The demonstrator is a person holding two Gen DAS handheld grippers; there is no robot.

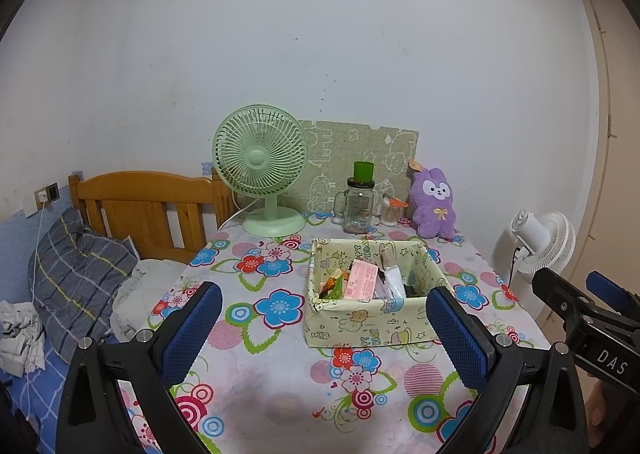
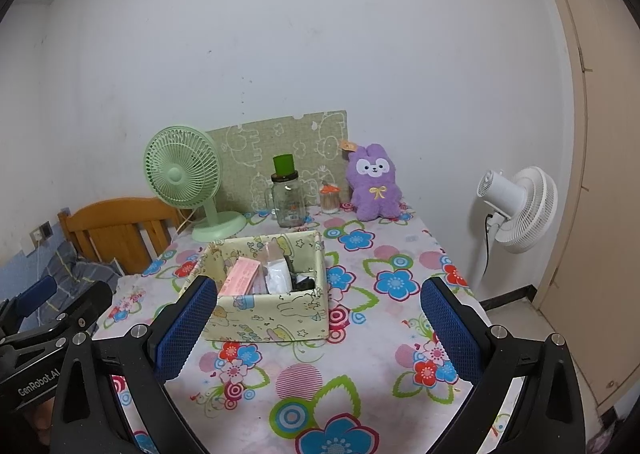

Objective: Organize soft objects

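Now | purple plush [image 1: 434, 203] far back, beyond box [image 1: 372, 318] | claws [image 1: 324, 318] wide, empty

purple plush bunny [image 1: 434, 204] sits upright at the table's far edge, against the wall.

A home bedroom: a wooden bed [image 1: 140, 210] with a plaid pillow [image 1: 80, 278] stands beside a flowered tabletop [image 1: 256, 338] carrying a green fan [image 1: 262, 166] and a purple plush toy [image 1: 434, 202].
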